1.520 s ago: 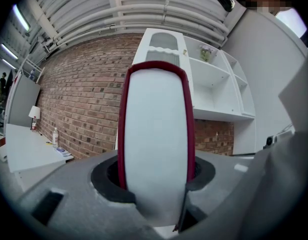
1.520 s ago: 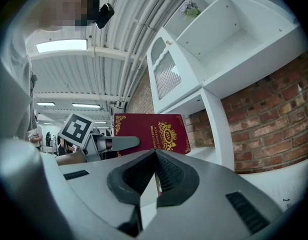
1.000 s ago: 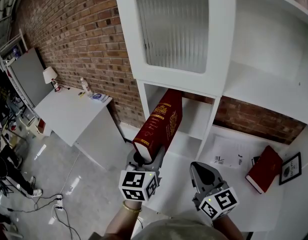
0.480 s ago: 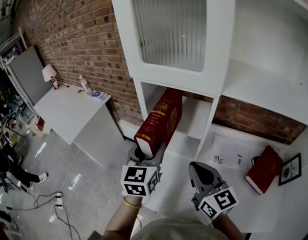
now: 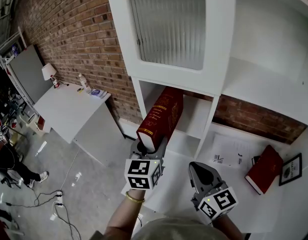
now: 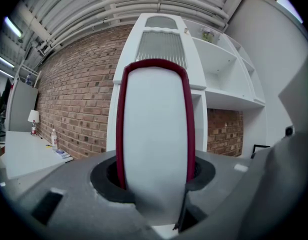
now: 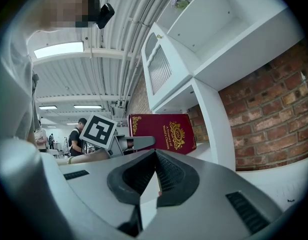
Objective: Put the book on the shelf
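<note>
A thick dark-red book [image 5: 159,115] with gold print stands upright, its far end inside the open lower compartment [image 5: 195,118] of the white shelf unit. My left gripper [image 5: 149,149] is shut on the book's near end; in the left gripper view the white page edge [image 6: 154,134] fills the space between the jaws. My right gripper [image 5: 200,170] hangs to the right of it, in front of the low shelf board, shut with nothing in it. The right gripper view shows the book's cover [image 7: 164,131] beyond its closed jaws [image 7: 155,156].
A second red book [image 5: 264,169], a black picture frame [image 5: 290,168] and papers [image 5: 229,153] lie on the low shelf board at right. A ribbed-glass door [image 5: 171,24] hangs above the compartment. At left stand a white table [image 5: 69,111] with a lamp [image 5: 48,74], floor cables and people.
My left gripper has pushed the book forward and slightly right, deeper into the compartment. The right gripper has stayed where it was.
</note>
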Motion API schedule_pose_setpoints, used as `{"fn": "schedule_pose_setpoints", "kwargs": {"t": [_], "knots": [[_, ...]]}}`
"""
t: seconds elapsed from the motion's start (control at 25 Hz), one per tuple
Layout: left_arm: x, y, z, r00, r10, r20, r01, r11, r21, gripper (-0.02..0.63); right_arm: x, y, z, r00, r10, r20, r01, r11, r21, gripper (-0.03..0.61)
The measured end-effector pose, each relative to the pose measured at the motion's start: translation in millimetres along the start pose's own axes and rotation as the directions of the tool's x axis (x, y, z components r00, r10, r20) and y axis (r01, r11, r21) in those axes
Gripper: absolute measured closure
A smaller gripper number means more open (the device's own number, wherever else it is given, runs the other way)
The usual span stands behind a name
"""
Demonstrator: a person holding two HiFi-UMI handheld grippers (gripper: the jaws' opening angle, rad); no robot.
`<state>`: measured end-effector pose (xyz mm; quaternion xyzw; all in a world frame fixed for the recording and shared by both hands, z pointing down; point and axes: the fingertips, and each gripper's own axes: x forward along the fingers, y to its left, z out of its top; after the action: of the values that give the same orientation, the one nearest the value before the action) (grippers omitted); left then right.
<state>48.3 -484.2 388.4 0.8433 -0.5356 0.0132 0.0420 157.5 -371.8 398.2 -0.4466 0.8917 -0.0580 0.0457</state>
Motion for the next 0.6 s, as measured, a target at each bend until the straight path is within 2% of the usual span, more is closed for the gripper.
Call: {"fn": "schedule_pose_setpoints", "kwargs": {"t": [0.6], "knots": [[34,0,-5,0.999,0.003,-0.039,-0.001,0.999,0.035,0.382,3,-1,-3,1.000,0.004,-0.002,-0.004,1.000,0.009,0.571]]}}
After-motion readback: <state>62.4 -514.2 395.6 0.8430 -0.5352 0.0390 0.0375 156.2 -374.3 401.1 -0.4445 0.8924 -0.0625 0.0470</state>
